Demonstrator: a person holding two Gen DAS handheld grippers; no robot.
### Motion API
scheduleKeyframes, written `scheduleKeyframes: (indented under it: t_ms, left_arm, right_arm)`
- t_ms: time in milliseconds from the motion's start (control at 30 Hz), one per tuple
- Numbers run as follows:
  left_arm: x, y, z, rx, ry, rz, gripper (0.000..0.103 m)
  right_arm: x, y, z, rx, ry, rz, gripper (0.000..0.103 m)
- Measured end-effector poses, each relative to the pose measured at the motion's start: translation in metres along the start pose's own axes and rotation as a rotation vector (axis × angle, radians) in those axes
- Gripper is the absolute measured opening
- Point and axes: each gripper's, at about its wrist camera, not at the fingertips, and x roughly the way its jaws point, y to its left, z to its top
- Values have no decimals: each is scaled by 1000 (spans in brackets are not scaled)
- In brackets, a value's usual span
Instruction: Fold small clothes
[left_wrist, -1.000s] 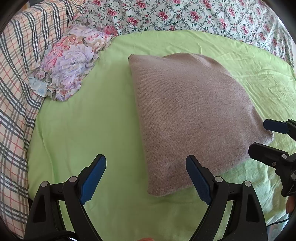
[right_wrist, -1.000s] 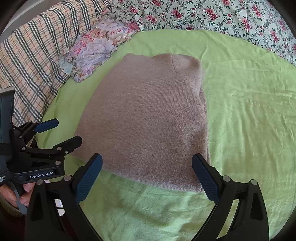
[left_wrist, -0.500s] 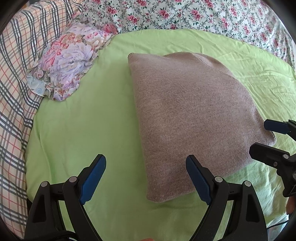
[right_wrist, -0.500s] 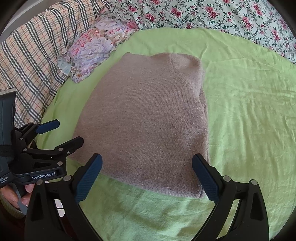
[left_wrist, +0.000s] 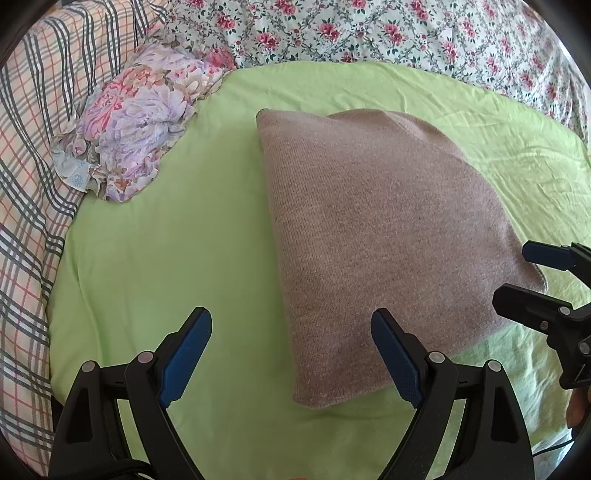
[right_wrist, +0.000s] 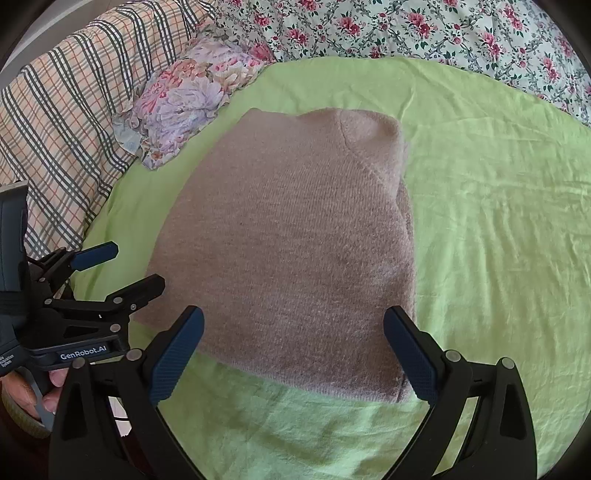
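Note:
A folded taupe knit garment (left_wrist: 384, 236) lies flat on the green sheet (left_wrist: 166, 251); it also shows in the right wrist view (right_wrist: 295, 258). My left gripper (left_wrist: 291, 358) is open and empty, just in front of the garment's near left corner. My right gripper (right_wrist: 293, 354) is open and empty, in front of the garment's near edge, its jaws spanning that edge. The right gripper shows at the right edge of the left wrist view (left_wrist: 535, 280), and the left gripper at the left edge of the right wrist view (right_wrist: 114, 269).
A folded floral cloth (left_wrist: 136, 125) lies at the far left of the green sheet, also in the right wrist view (right_wrist: 188, 99). A plaid cover (left_wrist: 29, 155) lies to the left and a rose-print bedspread (left_wrist: 369, 33) behind.
Both grippers have drifted slightly closer to the garment's near edge. The garment has not moved and both grippers stay open.

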Motion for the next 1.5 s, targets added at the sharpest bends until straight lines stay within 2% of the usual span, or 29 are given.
scheduleKeyframes:
  t_ms: [1500]
  left_arm:
    - [-13,-6,0,-13,-25,-12,89]
  right_arm:
    - [-12,1,1,3,-21,5,98]
